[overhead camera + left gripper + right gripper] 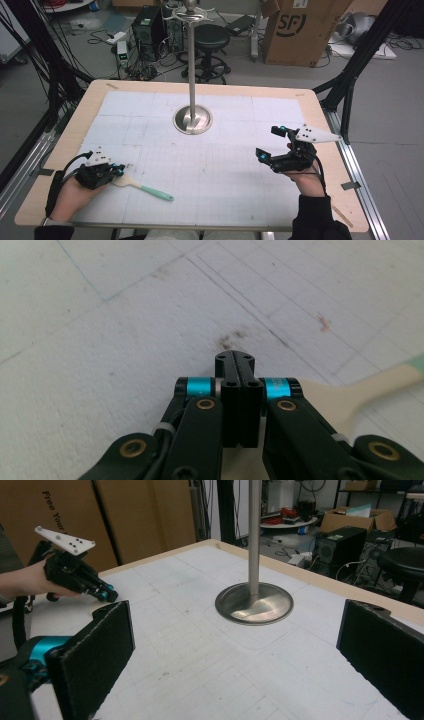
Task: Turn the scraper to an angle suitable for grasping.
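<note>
In the high view, the left gripper is seen low at the near left of the surface, its jaws closed at the cream blade of a spatula whose green handle runs off to the right across the white mat; the right gripper is held over the right side with its jaws apart and nothing between them. The step in hand is judged to be the approach to the spatula, not yet a lift. On the cardboard box beyond the surface, "SF" can be read. In the left gripper view, the jaws are shut together and empty, with the spatula lying just beside them on the right; an opening and a shift toward the blade would be called for next. In the right gripper view, the wide-open jaws frame the metal stand, and "Free You" is legible on a box.
</note>
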### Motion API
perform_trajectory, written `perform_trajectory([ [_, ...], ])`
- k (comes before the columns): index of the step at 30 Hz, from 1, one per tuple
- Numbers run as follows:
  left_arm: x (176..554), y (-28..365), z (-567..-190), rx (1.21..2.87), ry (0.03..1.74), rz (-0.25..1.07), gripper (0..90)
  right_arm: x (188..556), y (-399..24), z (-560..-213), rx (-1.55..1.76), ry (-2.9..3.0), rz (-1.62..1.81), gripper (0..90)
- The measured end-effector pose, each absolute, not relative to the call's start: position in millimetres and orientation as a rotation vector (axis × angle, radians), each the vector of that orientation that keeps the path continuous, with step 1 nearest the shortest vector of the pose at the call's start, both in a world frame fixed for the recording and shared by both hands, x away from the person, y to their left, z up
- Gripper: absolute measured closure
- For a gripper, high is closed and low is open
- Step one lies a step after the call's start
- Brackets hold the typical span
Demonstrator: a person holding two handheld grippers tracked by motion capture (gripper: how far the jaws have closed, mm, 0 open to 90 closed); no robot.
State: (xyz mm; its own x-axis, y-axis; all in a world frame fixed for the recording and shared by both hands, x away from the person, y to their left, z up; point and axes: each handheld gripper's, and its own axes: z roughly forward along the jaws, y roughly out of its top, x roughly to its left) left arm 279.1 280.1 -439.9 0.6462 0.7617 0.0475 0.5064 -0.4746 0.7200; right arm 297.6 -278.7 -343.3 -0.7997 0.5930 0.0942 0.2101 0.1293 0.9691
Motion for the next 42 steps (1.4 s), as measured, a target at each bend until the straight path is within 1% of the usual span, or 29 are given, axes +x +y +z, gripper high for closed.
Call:
perform_trajectory([
  [3,268.9,280.9,-436.4,2.205,0.976,0.458,90.0,297.9,-276.9,-342.0,0.77,2.101,1.718,1.0],
  [7,254.7,283.3,-435.8,2.221,0.954,0.467,90.0,299.8,-275.7,-340.7,0.765,2.099,1.725,1.0],
  [12,242.1,288.6,-435.5,2.207,0.971,0.421,90.0,303.4,-274.2,-341.1,0.766,2.103,1.73,1.0],
  [20,220.8,296.2,-435.2,2.215,0.928,0.354,90.0,306.3,-272.5,-340.3,0.759,2.106,1.736,1.0],
  [25,223.5,298.7,-434.6,2.17,0.924,0.333,89.8,306.0,-272.9,-339.9,0.751,2.101,1.74,1.0],
  [31,233.9,294.9,-423.3,2.059,0.9,0.286,89.8,303.8,-271.5,-340.1,0.758,2.113,1.73,1.0],
  [34,242.7,293.6,-411.9,1.965,0.873,0.263,89.6,302.3,-269.8,-340.6,0.746,2.124,1.718,1.0],
  [35,244.6,293.4,-408.8,1.936,0.863,0.257,85.7,302.1,-269.6,-341.0,0.736,2.124,1.714,1.0],
  [36,246.9,292.8,-404.6,1.898,0.849,0.239,85.7,301.4,-269.5,-341.3,0.741,2.125,1.713,1.0],
  [38,251.0,290.5,-396.0,1.837,0.823,0.208,79.5,300.2,-270.1,-341.8,0.74,2.125,1.705,1.0],
  [39,252.9,288.8,-391.6,1.821,0.807,0.185,76.7,299.0,-270.4,-341.7,0.743,2.128,1.705,1.0],
  [40,254.1,285.3,-386.6,1.815,0.774,0.177,75.7,298.1,-270.8,-341.7,0.743,2.126,1.707,1.0],
  [42,255.0,279.2,-379.5,1.825,0.729,0.189,72.5,295.7,-272.0,-341.0,0.748,2.123,1.707,1.0],
])
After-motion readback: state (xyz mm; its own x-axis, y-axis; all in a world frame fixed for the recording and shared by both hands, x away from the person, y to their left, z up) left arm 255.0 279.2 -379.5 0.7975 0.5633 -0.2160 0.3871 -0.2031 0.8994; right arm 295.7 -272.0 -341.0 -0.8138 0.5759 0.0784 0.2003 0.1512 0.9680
